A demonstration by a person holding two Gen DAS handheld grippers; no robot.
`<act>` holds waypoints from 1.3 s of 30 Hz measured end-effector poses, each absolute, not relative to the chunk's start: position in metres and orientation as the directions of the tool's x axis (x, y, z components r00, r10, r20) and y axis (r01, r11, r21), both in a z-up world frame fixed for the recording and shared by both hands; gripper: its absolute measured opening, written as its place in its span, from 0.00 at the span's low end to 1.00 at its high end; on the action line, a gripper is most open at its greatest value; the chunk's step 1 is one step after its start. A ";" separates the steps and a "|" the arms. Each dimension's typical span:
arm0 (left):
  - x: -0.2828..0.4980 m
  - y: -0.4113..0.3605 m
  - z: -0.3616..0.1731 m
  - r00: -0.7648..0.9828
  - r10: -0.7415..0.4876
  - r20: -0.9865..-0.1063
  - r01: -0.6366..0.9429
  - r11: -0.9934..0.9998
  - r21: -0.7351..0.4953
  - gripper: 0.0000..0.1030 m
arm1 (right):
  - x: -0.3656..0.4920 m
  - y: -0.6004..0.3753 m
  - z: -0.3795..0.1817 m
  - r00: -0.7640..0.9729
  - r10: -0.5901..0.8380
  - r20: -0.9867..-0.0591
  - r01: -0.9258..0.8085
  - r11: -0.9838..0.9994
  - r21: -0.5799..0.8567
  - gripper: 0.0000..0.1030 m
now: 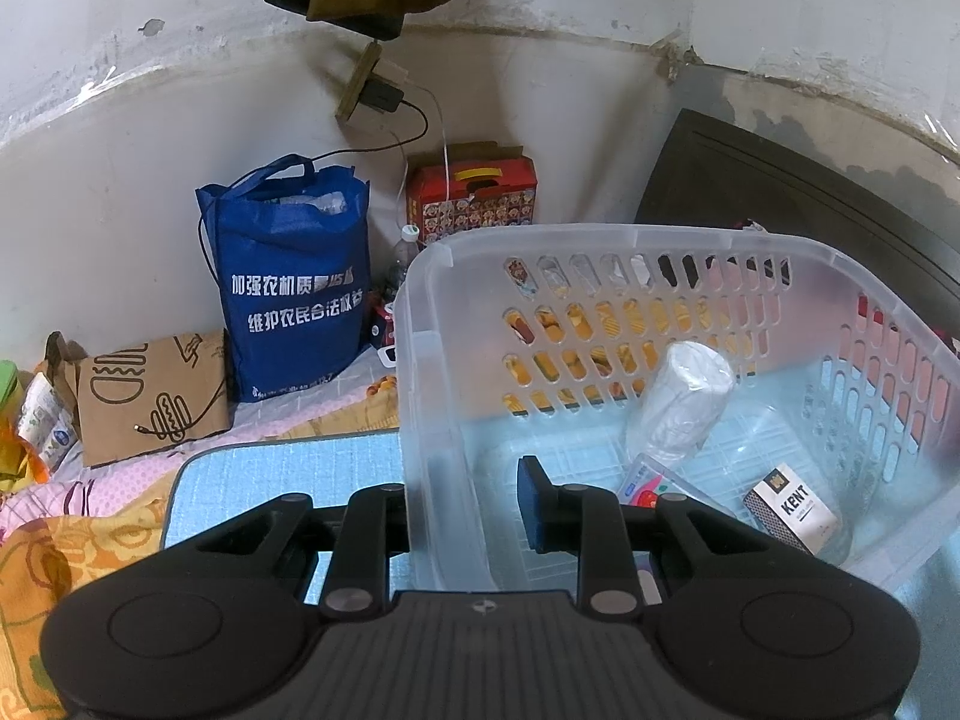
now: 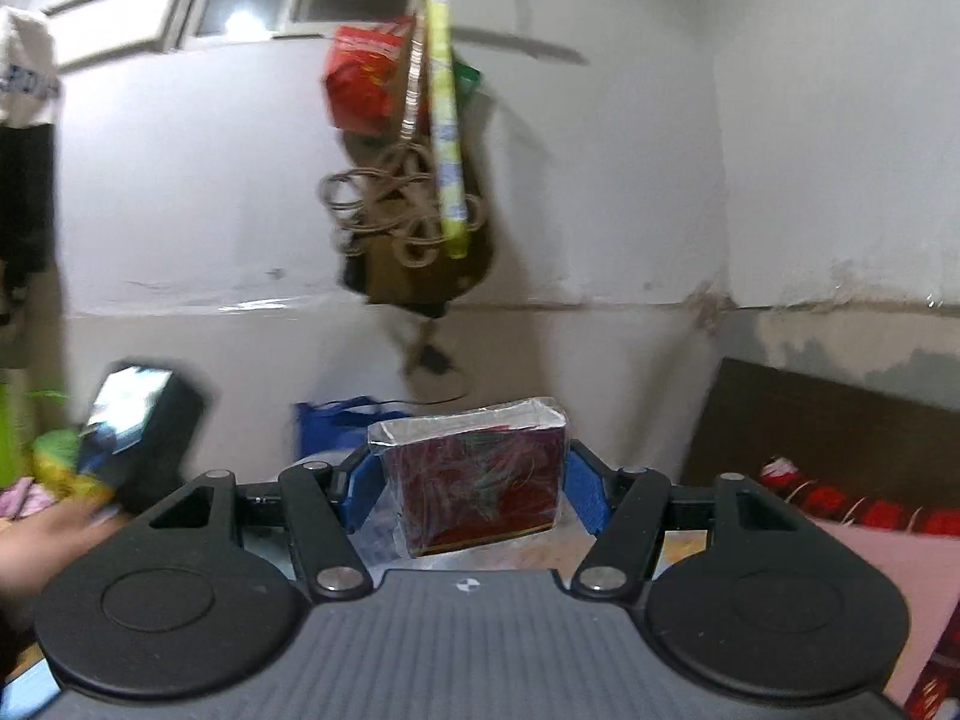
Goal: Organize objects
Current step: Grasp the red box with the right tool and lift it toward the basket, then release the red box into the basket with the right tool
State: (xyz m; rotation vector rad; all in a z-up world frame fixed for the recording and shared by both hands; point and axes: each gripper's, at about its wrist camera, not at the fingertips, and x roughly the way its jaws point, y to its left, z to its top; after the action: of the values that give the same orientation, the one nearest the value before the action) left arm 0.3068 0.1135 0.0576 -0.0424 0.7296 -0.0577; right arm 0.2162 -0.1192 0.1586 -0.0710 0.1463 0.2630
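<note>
In the left wrist view a translucent plastic basket (image 1: 888, 300) stands on a light blue mat (image 1: 288, 480). Inside lie a clear plastic cup (image 1: 684, 402), a KENT cigarette pack (image 1: 791, 507) and a small card (image 1: 645, 480). My left gripper (image 1: 468, 504) straddles the basket's near-left wall, one finger outside and one finger (image 1: 534, 504) inside, touching the wall. In the right wrist view my right gripper (image 2: 471, 480) is shut on a dark red box wrapped in clear film (image 2: 480, 480), held up in the air. The basket is not in that view.
A blue tote bag (image 1: 294, 282), a brown paper bag (image 1: 150, 396), a red gift box (image 1: 471, 198) and a bottle (image 1: 405, 252) stand by the wall. A dark headboard (image 1: 798, 192) is at right. Hanging bags and rope (image 2: 408, 180) are ahead of the right gripper.
</note>
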 end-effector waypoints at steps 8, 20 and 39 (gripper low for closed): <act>0.307 0.113 0.058 0.740 -0.072 -0.669 0.042 0.997 -0.061 0.29 | 0.287 -0.108 0.152 0.944 0.193 -0.268 -0.213 0.976 -0.047 0.97; 0.308 0.113 0.058 0.746 -0.077 -0.661 0.049 0.997 -0.061 0.30 | 0.230 -0.149 0.138 0.967 0.197 -0.163 -0.194 0.980 0.030 1.00; 0.306 0.112 0.058 0.755 -0.073 -0.652 0.048 0.997 -0.056 0.30 | 0.221 -0.110 0.027 0.753 0.323 -0.573 -0.397 0.918 -0.005 1.00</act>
State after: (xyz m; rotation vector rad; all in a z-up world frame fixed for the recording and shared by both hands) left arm 0.3063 0.1124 0.0579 -0.0362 0.7124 -0.0659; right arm 0.2214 -0.1105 0.0269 -0.1288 0.6003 0.3941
